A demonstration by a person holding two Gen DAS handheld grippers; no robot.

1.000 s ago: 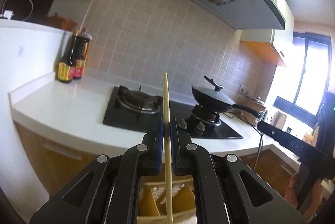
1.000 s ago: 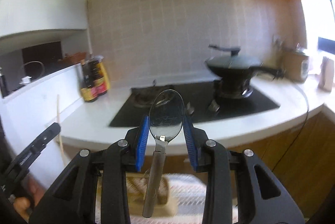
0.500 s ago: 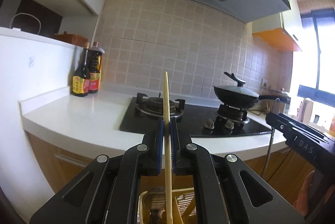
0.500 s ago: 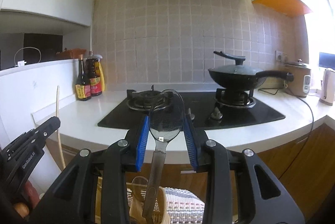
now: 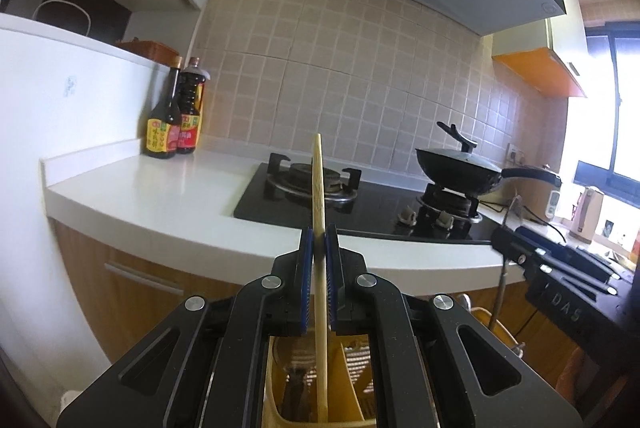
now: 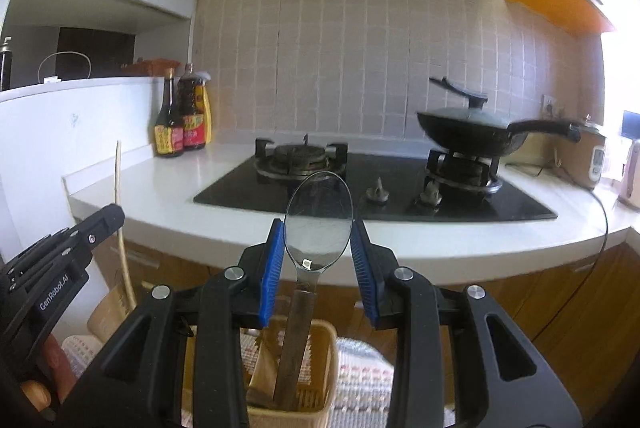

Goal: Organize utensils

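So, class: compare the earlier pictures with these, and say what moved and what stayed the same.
Both tools sank: the chopstick and spoon have come down until their lower ends are inside the yellow utensil basket. Grips unchanged: left tool stays clamped on the chopstick, right tool on the spoon.

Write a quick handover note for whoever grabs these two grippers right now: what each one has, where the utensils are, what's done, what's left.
Left gripper: fingers shut on an upright chopstick, its lower end in the yellow utensil holder.
Right gripper: fingers shut on a spoon, bowl up, its handle reaching down into the basket holder.
Done: both utensils picked up and brought over the holder.
Left: lower them in, release both, back away. Further utensils: none in view.
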